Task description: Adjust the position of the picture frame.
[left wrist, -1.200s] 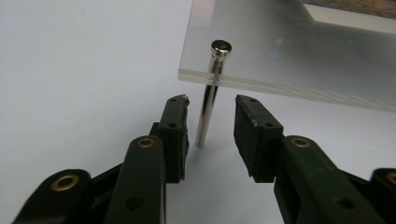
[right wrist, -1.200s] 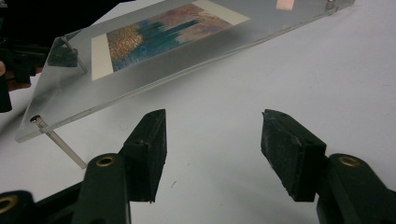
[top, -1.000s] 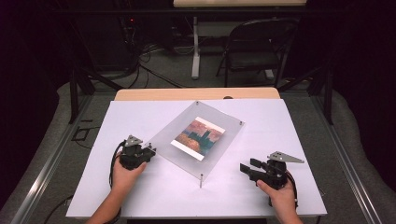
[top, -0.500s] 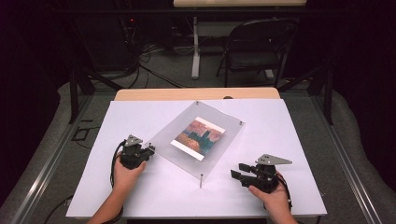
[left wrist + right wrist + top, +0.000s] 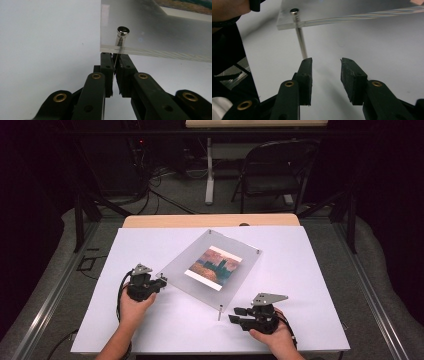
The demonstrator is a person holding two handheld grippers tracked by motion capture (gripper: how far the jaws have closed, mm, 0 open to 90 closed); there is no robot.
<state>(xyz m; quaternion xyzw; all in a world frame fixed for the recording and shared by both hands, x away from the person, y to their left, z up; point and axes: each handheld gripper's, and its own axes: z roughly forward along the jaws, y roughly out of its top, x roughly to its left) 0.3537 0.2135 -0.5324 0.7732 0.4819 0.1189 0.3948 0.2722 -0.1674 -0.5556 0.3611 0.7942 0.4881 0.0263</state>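
- Now, at the left of the high view, the left gripper (image 5: 161,282) sits at the left corner of the clear acrylic frame (image 5: 180,265), where it was a second ago; its hand has hardly shifted.
- Its jaws have closed since then and are now pressed together on the thin metal leg (image 5: 114,62) under that corner, as the left gripper view shows, with the leg's round silver cap (image 5: 123,30) on top of the acrylic.
- Lying in the middle of the white table (image 5: 310,285), turned diagonally, the frame is in the same place as before and holds one picture (image 5: 213,267) of orange and teal.
- Counted in the high view: one frame, one picture, four corner pins, two grippers.
- Further right, the right gripper (image 5: 234,315) has moved left across the table toward the near corner's standoff pin (image 5: 219,312) since the earlier frames.
- Its jaws have just been closing but are spread apart, with nothing between them; in the right gripper view that pin (image 5: 301,42) stands just beyond the left jaw's tip, outside the gap.
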